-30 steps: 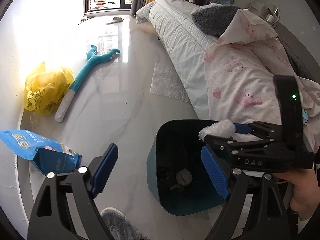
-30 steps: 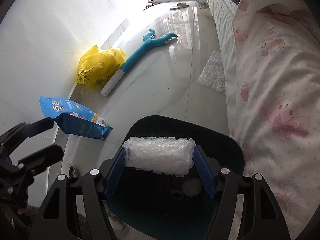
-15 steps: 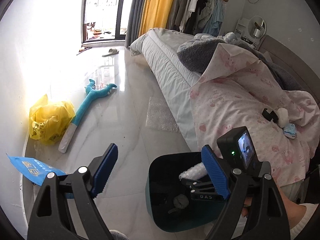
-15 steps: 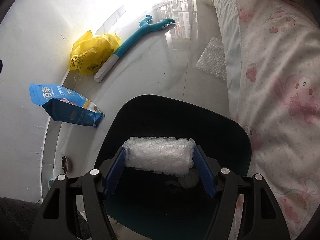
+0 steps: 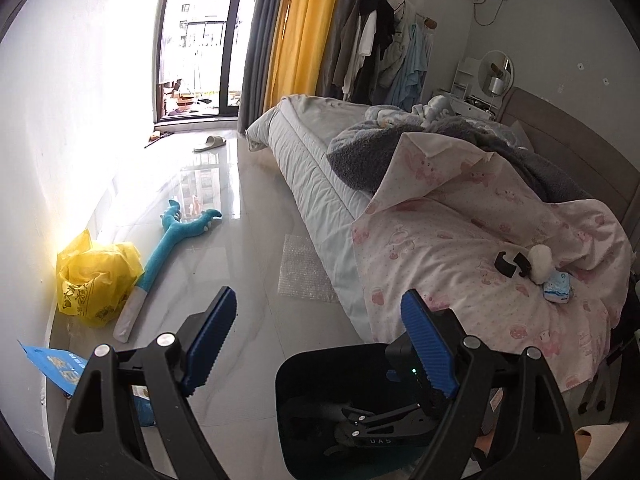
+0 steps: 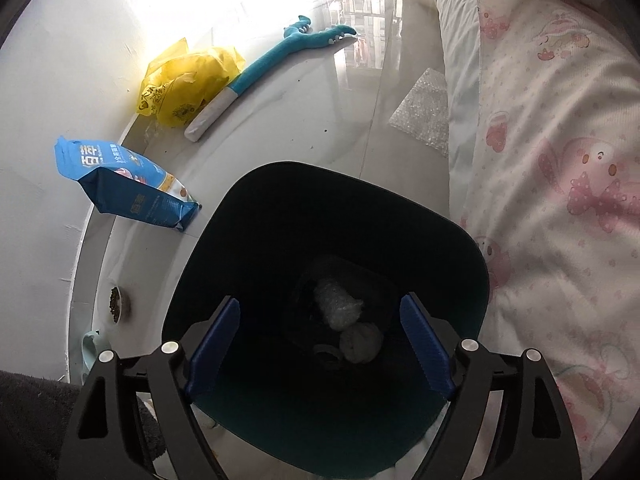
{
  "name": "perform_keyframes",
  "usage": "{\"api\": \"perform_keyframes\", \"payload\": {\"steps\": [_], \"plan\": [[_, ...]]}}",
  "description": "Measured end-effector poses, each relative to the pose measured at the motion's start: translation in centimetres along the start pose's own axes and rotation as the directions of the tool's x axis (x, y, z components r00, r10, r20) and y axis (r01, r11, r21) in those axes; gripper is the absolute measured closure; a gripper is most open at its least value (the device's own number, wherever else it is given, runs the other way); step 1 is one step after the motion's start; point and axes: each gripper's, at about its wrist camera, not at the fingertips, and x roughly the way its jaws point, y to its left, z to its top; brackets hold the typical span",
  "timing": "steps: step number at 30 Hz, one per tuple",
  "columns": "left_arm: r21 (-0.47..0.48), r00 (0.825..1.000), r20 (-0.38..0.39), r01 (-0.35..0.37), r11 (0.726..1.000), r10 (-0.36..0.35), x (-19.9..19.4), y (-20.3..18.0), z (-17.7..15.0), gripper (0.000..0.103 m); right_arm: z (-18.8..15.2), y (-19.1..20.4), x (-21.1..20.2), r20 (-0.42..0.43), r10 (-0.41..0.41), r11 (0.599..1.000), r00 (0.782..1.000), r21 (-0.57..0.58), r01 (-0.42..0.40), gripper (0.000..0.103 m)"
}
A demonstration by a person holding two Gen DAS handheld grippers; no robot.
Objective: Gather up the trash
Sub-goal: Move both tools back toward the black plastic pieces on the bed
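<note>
Glossy floor (image 6: 304, 128), dark bin (image 6: 476, 248), yellow bag (image 6: 188, 84), blue pouch (image 6: 124, 184), bubble wrap sheet (image 6: 424, 112)

l gripper (image 5: 316, 344) wide, r gripper (image 6: 320, 346) opening

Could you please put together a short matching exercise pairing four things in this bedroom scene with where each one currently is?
Things:
1. rolled bubble wrap
2. flat bubble wrap sheet
3. yellow bag
4. slipper

Places:
A. against the wall, beside the blue plush toy
B. on the floor by the balcony door
C. at the bottom of the dark bin
D. on the floor along the bed's edge

Pairs: 1-C, 2-D, 3-A, 4-B
</note>
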Motion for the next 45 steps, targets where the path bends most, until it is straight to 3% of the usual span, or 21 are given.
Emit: {"api": "perform_keyframes", "payload": {"steps": [11,17,24,31,45], "plan": [[0.023,0.998,0.057,0.024,0.999,-0.026,-0.2,-3.2,1.8,0.016,-1.0,-0.2,-5.1,0.103,0.077,0.997,0.992,-0.029,-0.074,0.019],[0.041,0.996,0.083,0.041,0.998,-0.044,0.2,-5.3,2.2,0.013,-1.4,-0.7,-9.1,0.207,0.107,0.993,0.973,-0.068,-0.094,0.019],[0.014,0.993,0.098,0.064,0.998,-0.065,0.9,-6.2,3.0,0.012,-1.9,-3.3,-13.4,0.309,0.066,0.997,0.949,-0.063,-0.049,0.019],[0.045,0.994,0.097,0.053,0.998,-0.058,2.2,-8.0,3.8,0.011,-2.1,-7.0,-16.2,0.378,0.02,0.999,0.926,-0.04,-0.006,0.019],[0.089,0.994,0.065,0.085,0.992,-0.091,6.6,-11.9,4.8,0.01,-2.3,-14.2,-19.3,0.443,-0.052,0.999,0.895,0.011,0.052,0.018]]}}
